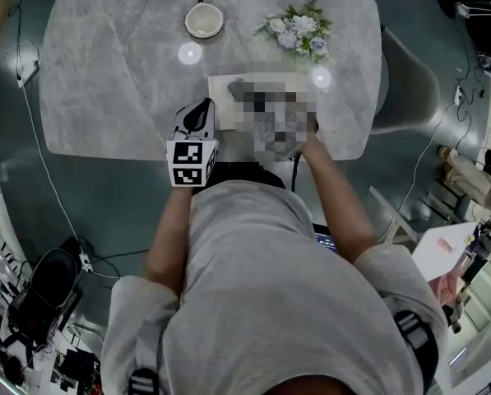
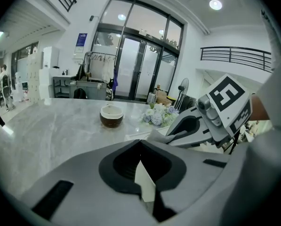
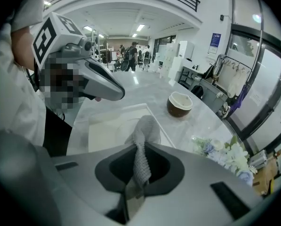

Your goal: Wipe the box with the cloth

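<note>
A flat white box [image 1: 223, 88] lies on the marble table's near edge. My left gripper [image 1: 201, 117] sits at the box's left side. In the left gripper view the left gripper [image 2: 142, 163] is shut on a thin cream edge of the box [image 2: 146, 186]. In the right gripper view my right gripper [image 3: 140, 149] is shut on a grey knitted cloth [image 3: 142, 134], which hangs over the box's top [image 3: 107, 128]. A mosaic patch covers the right gripper and the cloth in the head view. The two grippers are close together over the box.
A bowl, brown outside and white inside [image 1: 204, 20], stands behind the box, with a small bunch of flowers [image 1: 298, 31] to its right. The marble table [image 1: 105, 72] stretches left and back. A chair [image 1: 409, 81] stands at the table's right end.
</note>
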A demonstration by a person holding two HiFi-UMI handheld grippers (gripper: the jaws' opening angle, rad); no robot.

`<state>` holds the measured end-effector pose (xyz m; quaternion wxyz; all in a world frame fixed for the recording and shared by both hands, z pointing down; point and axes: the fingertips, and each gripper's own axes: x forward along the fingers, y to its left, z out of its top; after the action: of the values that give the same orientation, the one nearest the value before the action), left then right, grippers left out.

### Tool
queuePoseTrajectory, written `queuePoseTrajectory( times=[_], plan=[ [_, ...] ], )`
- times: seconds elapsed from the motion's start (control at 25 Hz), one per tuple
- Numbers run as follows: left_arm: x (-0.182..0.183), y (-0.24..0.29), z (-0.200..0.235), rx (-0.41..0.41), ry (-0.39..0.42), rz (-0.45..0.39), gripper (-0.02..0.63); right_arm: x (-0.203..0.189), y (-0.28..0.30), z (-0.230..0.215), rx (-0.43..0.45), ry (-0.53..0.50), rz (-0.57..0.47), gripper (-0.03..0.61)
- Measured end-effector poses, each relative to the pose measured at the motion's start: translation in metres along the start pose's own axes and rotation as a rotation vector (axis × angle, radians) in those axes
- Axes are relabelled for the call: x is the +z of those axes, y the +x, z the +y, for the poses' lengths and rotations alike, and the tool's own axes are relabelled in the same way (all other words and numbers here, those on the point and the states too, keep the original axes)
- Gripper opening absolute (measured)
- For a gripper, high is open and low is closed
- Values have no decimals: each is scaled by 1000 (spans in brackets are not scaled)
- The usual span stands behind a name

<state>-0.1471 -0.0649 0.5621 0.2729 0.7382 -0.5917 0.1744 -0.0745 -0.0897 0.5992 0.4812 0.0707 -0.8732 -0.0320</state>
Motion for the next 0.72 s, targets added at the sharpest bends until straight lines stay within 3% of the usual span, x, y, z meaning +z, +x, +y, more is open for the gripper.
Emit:
queuePoseTrajectory(
  times=[0.72],
  plan=[
    [-21, -25, -21, 13, 3, -3, 23, -4, -14, 46, 15, -29, -26, 41]
  ],
)
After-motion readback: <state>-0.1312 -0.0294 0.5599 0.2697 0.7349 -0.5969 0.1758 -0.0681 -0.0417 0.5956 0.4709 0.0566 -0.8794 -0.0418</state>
